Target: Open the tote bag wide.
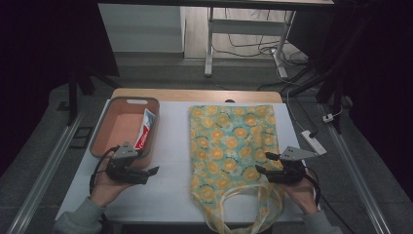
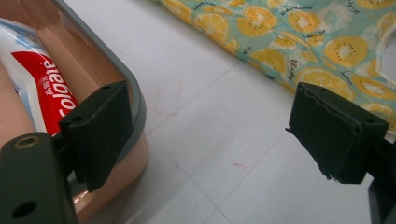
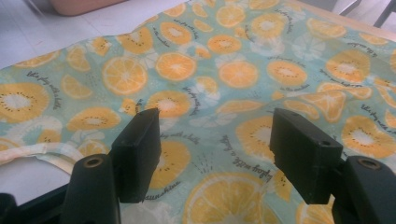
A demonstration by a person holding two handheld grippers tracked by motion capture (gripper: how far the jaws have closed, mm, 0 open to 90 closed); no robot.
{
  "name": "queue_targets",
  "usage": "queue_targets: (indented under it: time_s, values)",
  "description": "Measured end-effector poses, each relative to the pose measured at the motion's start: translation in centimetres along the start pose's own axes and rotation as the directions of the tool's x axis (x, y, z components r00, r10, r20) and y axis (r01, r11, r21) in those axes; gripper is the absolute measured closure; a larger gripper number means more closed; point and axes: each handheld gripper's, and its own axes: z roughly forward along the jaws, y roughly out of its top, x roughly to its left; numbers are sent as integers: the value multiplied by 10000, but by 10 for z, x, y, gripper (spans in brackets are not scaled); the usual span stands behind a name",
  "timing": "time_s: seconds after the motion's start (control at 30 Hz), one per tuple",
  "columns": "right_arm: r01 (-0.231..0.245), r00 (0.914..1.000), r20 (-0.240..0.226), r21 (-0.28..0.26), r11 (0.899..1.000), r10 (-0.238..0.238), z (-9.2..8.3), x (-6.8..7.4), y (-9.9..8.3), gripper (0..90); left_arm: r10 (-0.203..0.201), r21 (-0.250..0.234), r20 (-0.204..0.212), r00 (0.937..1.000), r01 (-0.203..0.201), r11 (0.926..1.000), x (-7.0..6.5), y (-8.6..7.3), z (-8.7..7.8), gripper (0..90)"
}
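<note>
White worktop (image 1: 170, 190): both tools, left (image 1: 151, 171) and right (image 1: 263, 163), gape empty beside the fruit-print bag (image 1: 229, 141); limp cloth could bunch when pinched

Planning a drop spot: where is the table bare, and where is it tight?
Bare: the white table strip between the pink bin and the fruit-print bag, widest in front of the bin. Tight: the bag's right edge, where the right gripper hovers; the toothpaste box lines the bin's right wall.
</note>
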Motion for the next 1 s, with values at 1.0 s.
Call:
queue_targets:
  time_s: [1.0]
  values:
    - [1058, 9833, -1561, 703, 9919, -938, 13, 52, 30, 340, 506, 264, 253, 9984, -512, 9983, -11, 4, 5, 162]
